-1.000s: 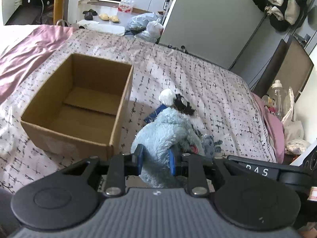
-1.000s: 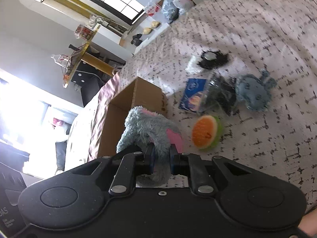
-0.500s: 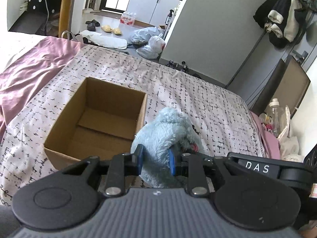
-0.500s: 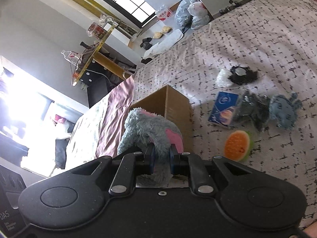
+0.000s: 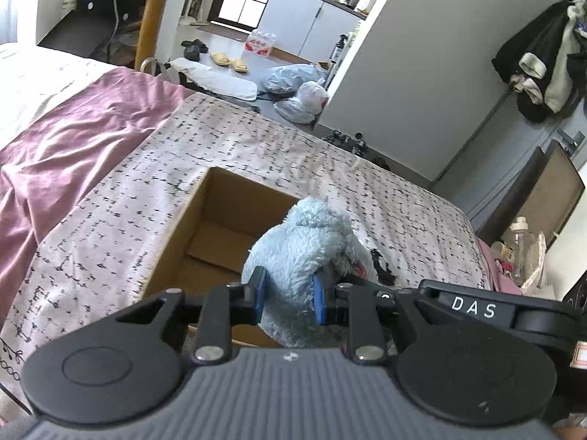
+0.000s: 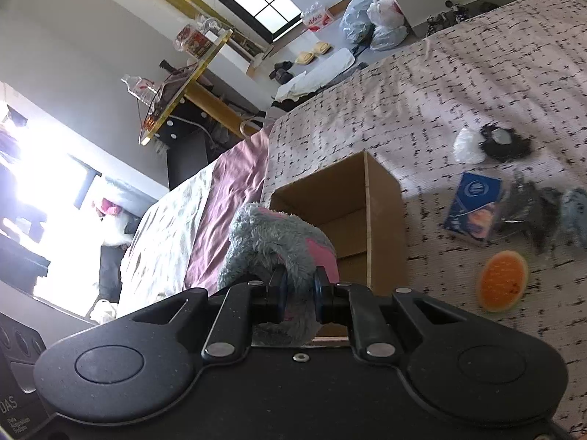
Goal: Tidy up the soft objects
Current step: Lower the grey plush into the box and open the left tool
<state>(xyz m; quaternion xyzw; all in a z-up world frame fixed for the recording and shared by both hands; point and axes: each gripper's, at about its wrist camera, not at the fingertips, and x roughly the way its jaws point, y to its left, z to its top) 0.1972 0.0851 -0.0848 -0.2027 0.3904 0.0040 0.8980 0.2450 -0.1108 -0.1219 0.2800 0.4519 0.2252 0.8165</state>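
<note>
A light blue plush toy (image 5: 304,253) is held up by both grippers. My left gripper (image 5: 288,295) is shut on its fluffy blue body. My right gripper (image 6: 298,299) is shut on its grey and pink part (image 6: 279,245). The plush hangs above the near right edge of an open cardboard box (image 5: 205,227), also seen as the cardboard box (image 6: 348,205) in the right wrist view. The box's inside looks bare where it shows. On the patterned bed cover (image 6: 458,84) lie an orange round soft toy (image 6: 502,280), a small blue-grey plush (image 6: 578,212) and a black and white fluffy thing (image 6: 491,143).
A blue packet (image 6: 473,207) and a dark tangled item (image 6: 532,212) lie right of the box. A purple blanket (image 5: 69,146) covers the bed's left side. Beyond the bed stand a yellow round table (image 5: 154,11), plastic bags (image 5: 297,91) and hanging clothes (image 5: 546,58).
Both grippers have carried the plush up and leftward, from beside the box to above its near right edge. The other bed items have slid right in the right wrist view.
</note>
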